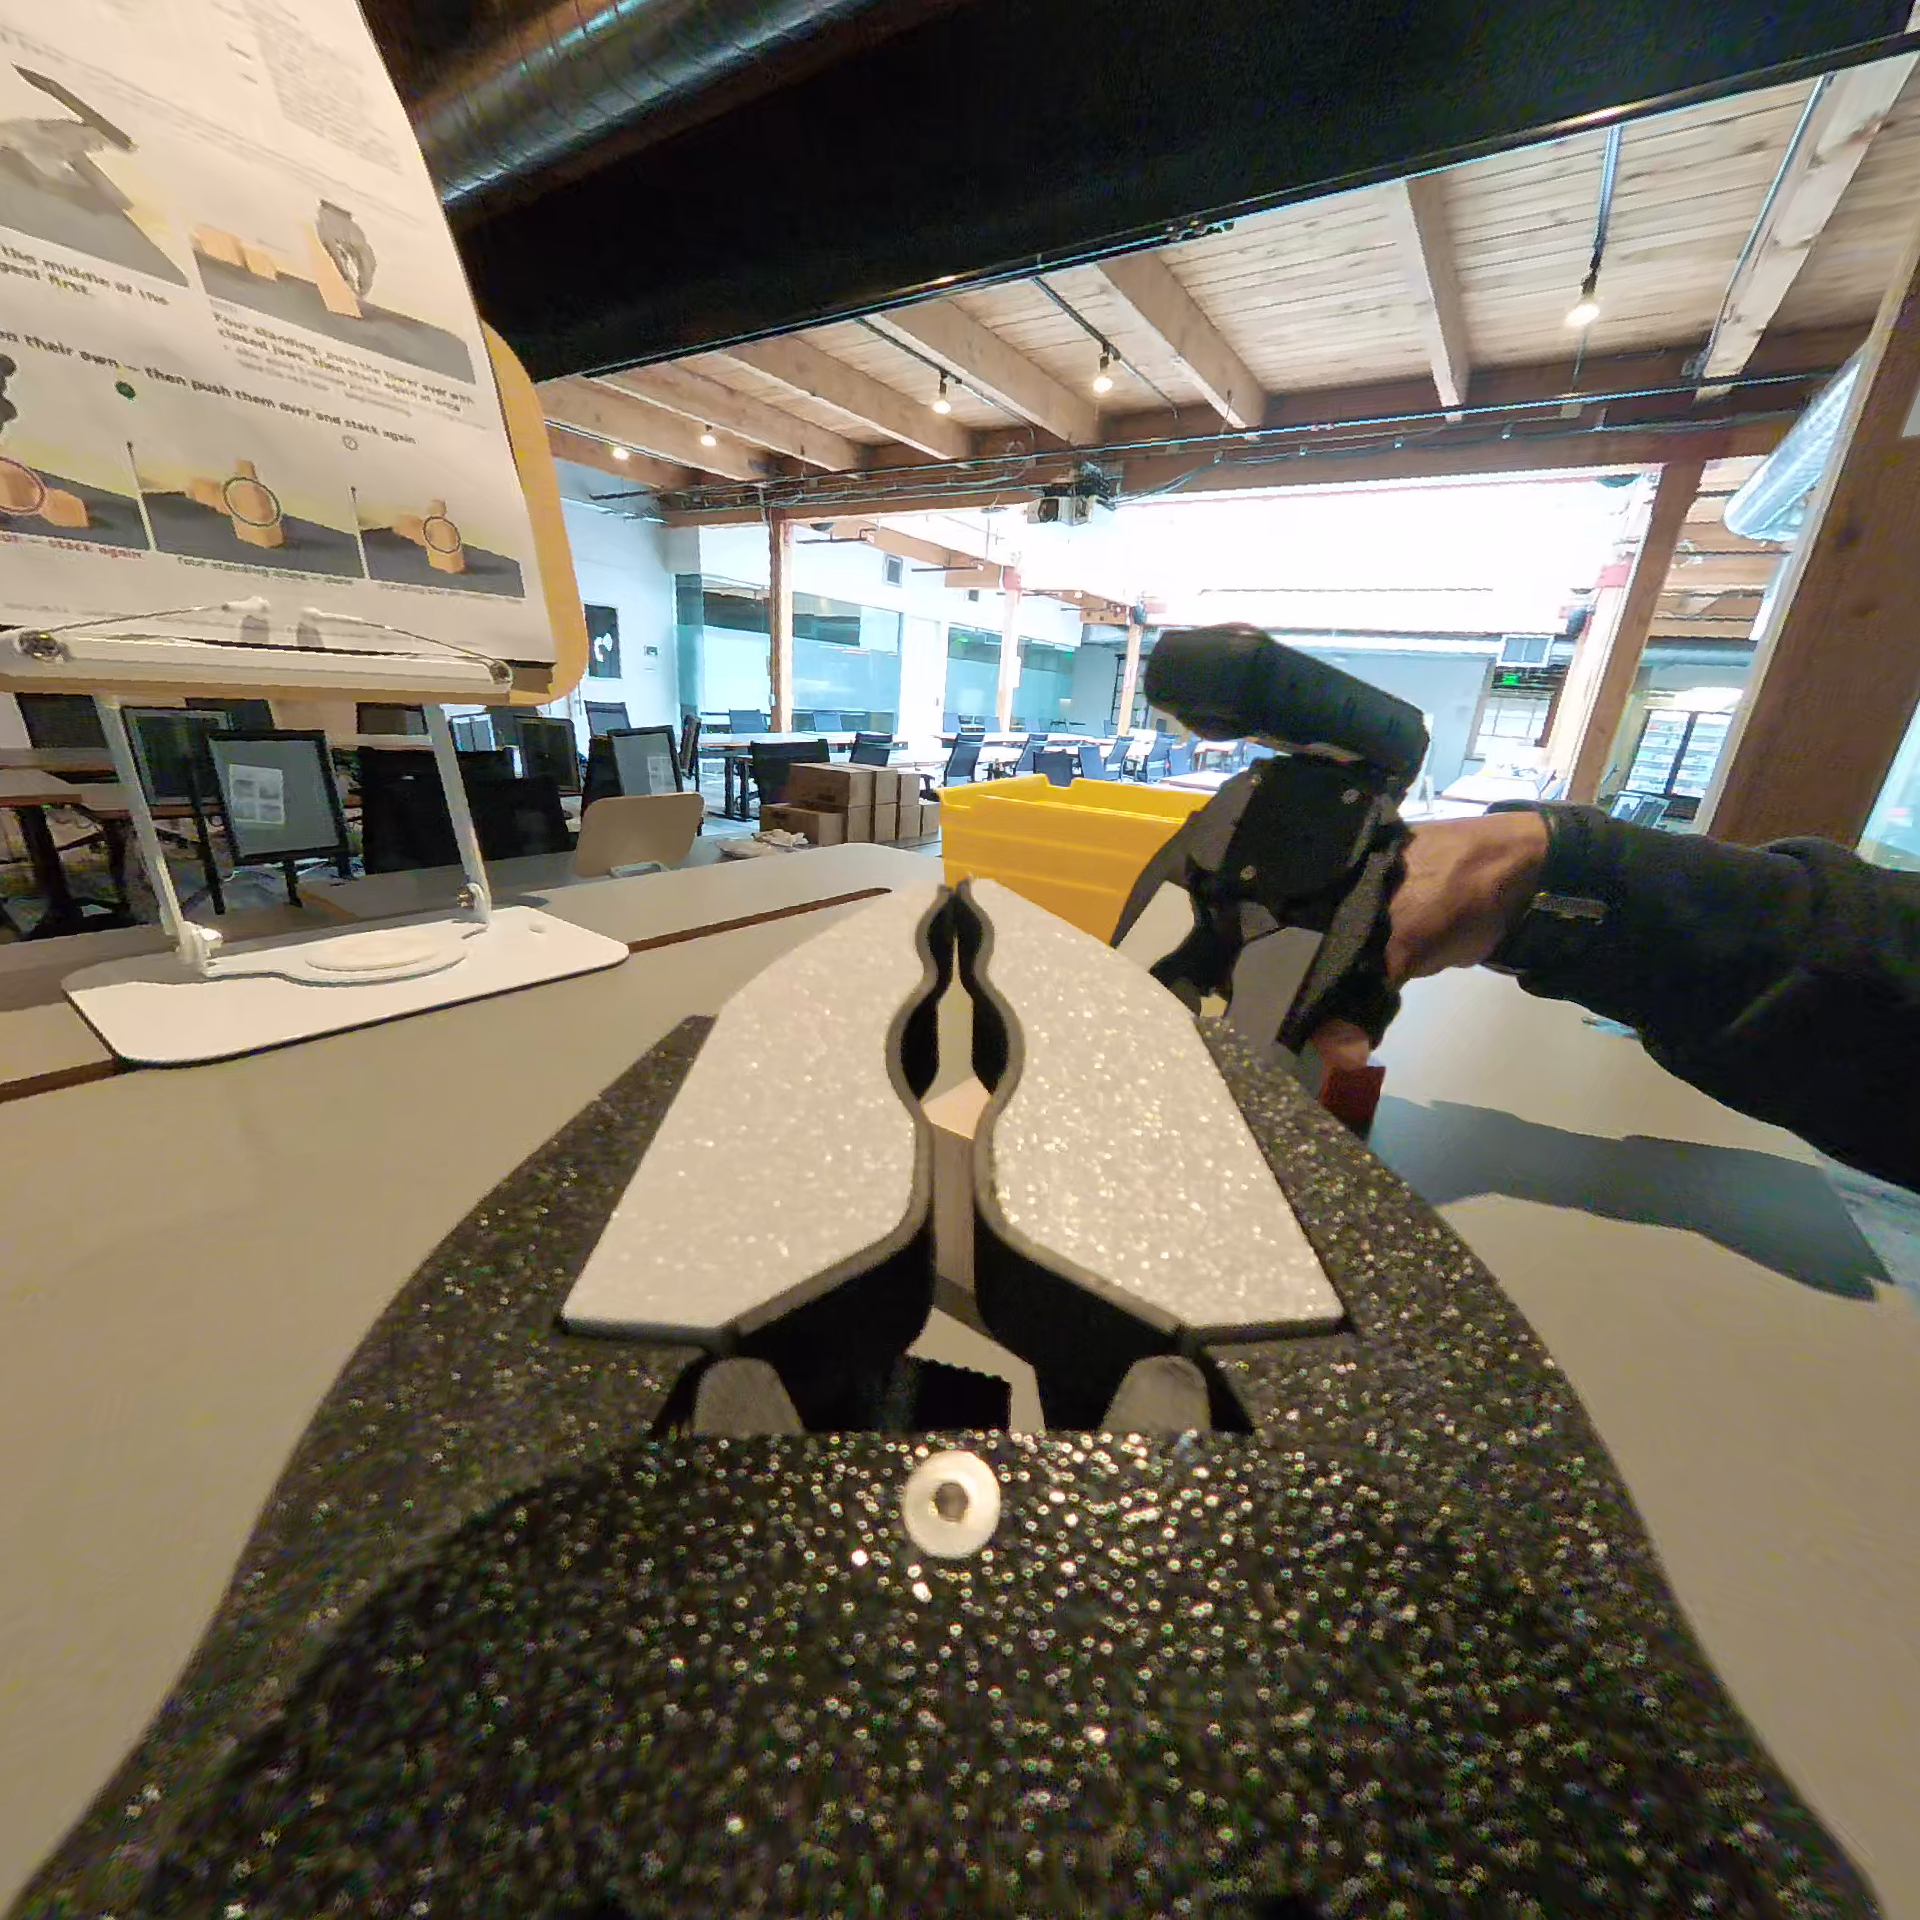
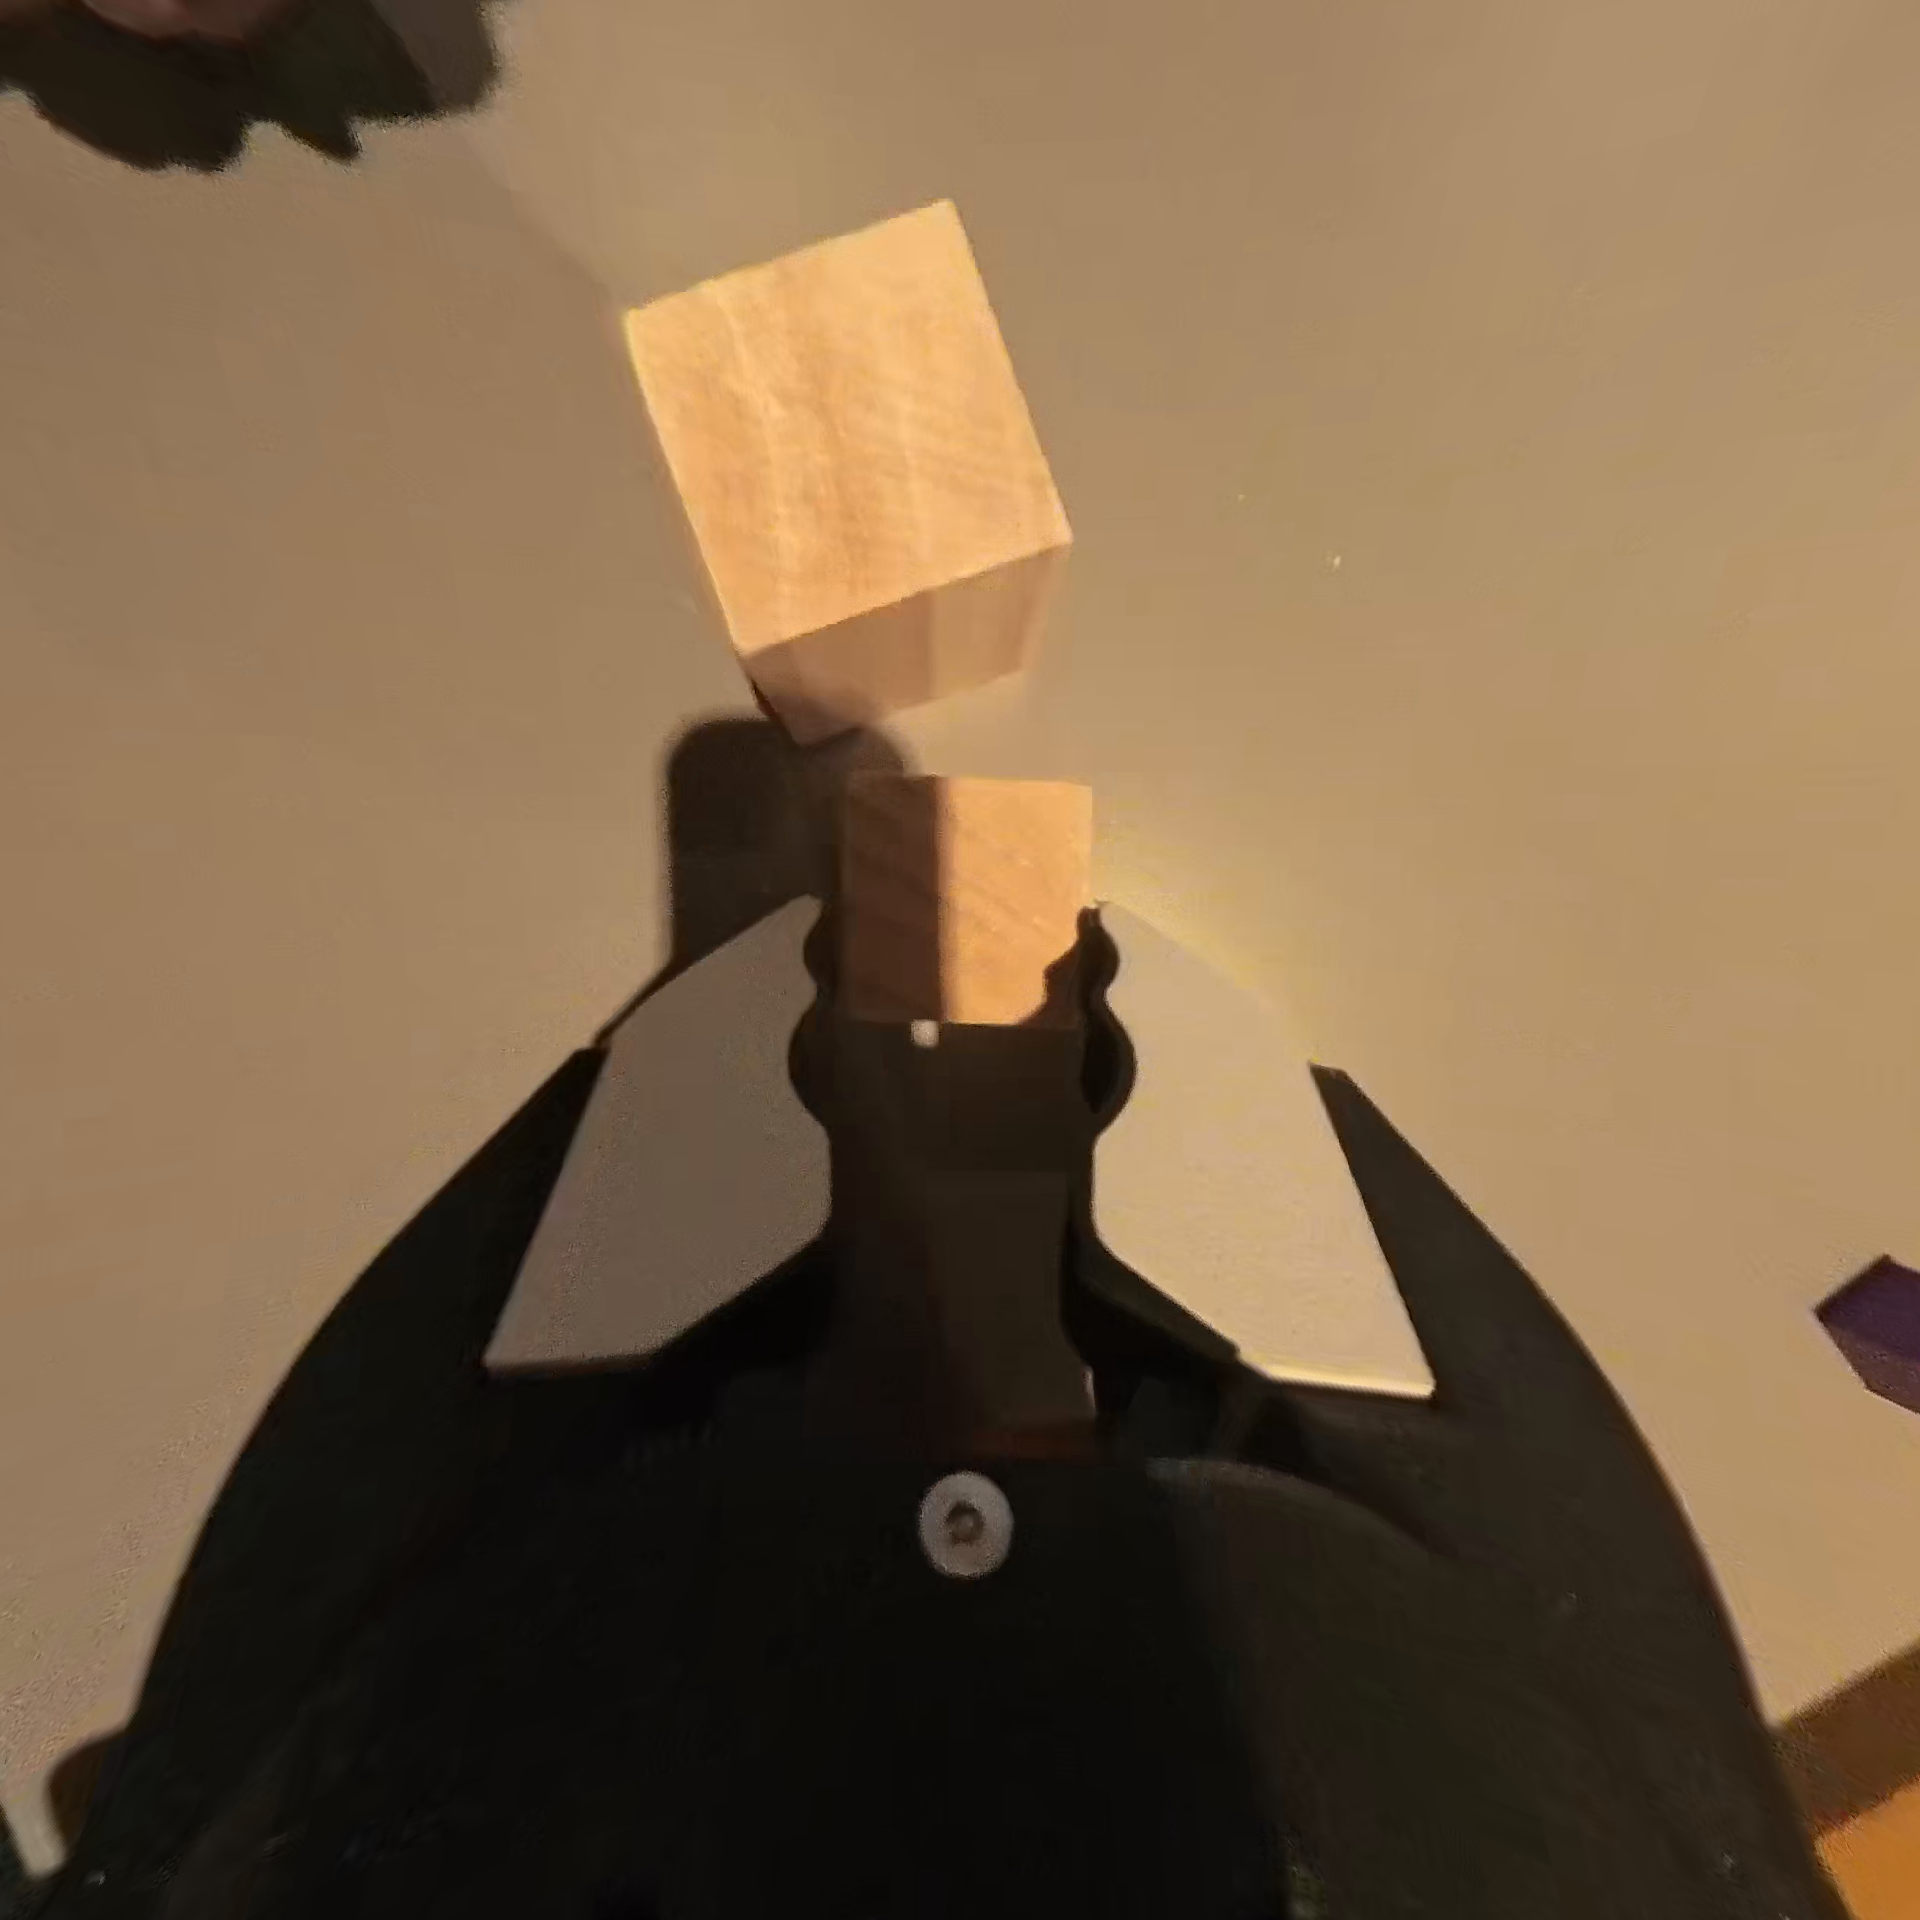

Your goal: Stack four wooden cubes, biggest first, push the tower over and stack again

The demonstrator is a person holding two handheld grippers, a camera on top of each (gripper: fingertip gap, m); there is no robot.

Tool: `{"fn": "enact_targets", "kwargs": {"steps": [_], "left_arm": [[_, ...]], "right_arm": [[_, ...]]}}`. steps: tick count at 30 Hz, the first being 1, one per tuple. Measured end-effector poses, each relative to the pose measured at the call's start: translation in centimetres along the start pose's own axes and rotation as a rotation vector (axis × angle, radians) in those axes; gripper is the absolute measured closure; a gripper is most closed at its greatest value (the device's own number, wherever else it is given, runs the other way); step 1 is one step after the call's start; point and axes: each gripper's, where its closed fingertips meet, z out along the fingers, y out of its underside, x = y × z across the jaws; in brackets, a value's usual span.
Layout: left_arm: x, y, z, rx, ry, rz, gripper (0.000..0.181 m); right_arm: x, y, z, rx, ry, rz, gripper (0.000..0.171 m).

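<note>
Gripping a small wooden cube (image 2: pixel 966 899), the right gripper (image 2: pixel 956 914) points down at the grey table (image 2: pixel 1455 520); its two fingers press the cube's sides and the cube's far end sticks out past the tips.

- Large wooden cube (image 2: pixel 847 457) — resting on the table just beyond the held cube, turned at an angle to it, close but apart.
- Left gripper (image 1: pixel 954 894) — held low over the table (image 1: pixel 312 1195), fingers drawn together with tips nearly touching. A strip of pale wood (image 1: pixel 954 1143) shows in the narrow gap between them; whether it is pinched or merely lies behind cannot be told.
- Right gripper (image 1: pixel 1278 862) as seen from the left wrist view — black, gripped by a hand (image 1: pixel 1455 894) in a dark sleeve (image 1: pixel 1714 956), angled down toward the table on the right.
- Instruction sheet (image 1: pixel 229 312) — printed page with pictures, propped on a white stand (image 1: pixel 343 966) at the table's far left.
- Yellow bin (image 1: pixel 1049 842) — beyond the table's far edge, behind the right gripper.
- Cardboard boxes (image 1: pixel 852 800) — stacked left of the bin.
- Purple object (image 2: pixel 1881 1340) — at the right edge of the right wrist view, only partly visible.
</note>
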Motion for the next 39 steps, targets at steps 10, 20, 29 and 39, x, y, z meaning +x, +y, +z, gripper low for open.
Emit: {"fn": "enact_targets", "kwargs": {"steps": [10, 20, 29, 39], "left_arm": [[-0.2, 0.4, -0.1, -0.041, -0.003, -0.048, 0.181], [0.1, 0.1, -0.4, -0.019, 0.016, -0.049, 0.181], [0.1, -0.3, -0.8, 0.021, -0.041, 0.019, 0.181], [0.1, -0.1, -0.7, 0.007, -0.029, 0.004, 0.181]], "right_arm": [[-0.6, -4.6, -3.7, 0.115, -0.073, -0.062, 0.127], [-1.7, -8.5, -2.4, 0.091, -0.181, -0.237, 0.127], [-2.0, -8.3, -1.1, 0.057, -0.208, -0.297, 0.127], [-1.8, -8.3, -0.8, 0.067, -0.23, -0.315, 0.127]]}}
